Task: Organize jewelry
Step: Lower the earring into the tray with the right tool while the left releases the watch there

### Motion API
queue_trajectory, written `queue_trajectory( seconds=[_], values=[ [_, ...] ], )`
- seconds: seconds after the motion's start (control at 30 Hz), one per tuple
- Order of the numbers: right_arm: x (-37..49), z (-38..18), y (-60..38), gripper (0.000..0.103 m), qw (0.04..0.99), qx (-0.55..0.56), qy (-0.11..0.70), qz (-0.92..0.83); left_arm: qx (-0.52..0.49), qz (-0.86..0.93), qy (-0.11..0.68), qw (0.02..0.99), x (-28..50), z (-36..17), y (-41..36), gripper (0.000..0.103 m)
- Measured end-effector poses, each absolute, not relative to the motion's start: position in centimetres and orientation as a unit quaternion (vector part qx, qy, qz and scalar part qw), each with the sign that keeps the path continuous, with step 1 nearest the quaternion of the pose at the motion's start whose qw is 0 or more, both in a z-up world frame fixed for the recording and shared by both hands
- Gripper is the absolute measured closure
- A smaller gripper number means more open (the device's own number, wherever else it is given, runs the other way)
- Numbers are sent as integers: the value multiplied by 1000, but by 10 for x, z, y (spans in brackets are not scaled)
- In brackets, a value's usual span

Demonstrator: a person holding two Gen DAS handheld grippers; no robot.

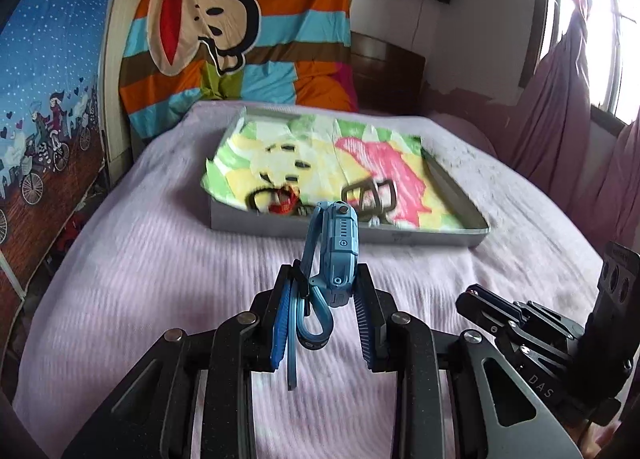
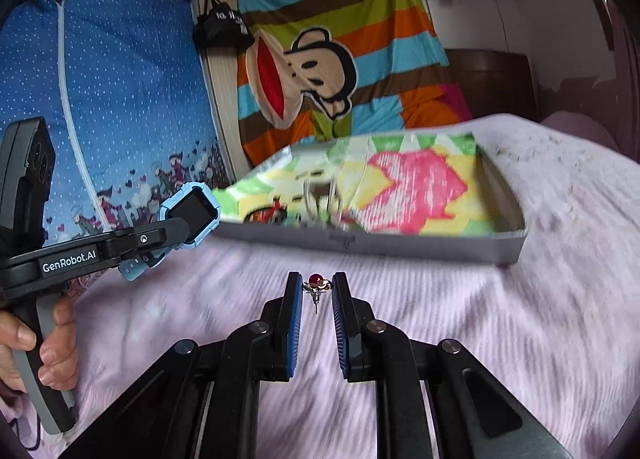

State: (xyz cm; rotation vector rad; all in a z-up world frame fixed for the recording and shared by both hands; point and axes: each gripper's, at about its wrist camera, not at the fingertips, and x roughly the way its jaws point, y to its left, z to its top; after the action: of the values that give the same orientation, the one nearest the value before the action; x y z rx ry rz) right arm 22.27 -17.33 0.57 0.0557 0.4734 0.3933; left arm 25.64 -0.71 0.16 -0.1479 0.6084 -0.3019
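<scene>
Left tool gripped the watch, right tool pinched an earring; the tray lay directly ahead of both

Left tool clamped on blue watch, watch body upright between fingers, strap looped down beside left pad. Held above lilac bed cover, short of tray. Grey tray on bed beyond watch, lined with cartoon cloth; small dark items at tray's near edge, blurred. Right tool right of watch, grip state unclear.
</scene>
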Motion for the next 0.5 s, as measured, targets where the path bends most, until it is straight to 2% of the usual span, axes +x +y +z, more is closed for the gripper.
queue_trajectory(
  seconds=[0.3,0.4,0.5],
  values=[
    [283,20,-182,89,961,42,212,174,-85,-107,255,957,297,34,-9,78],
    [301,13,-185,89,959,56,224,166,-85,-102,267,954,319,36,-12,78],
    [310,-1,-194,89,953,87,240,163,-86,-100,312,941,346,26,-18,78]
  ],
)
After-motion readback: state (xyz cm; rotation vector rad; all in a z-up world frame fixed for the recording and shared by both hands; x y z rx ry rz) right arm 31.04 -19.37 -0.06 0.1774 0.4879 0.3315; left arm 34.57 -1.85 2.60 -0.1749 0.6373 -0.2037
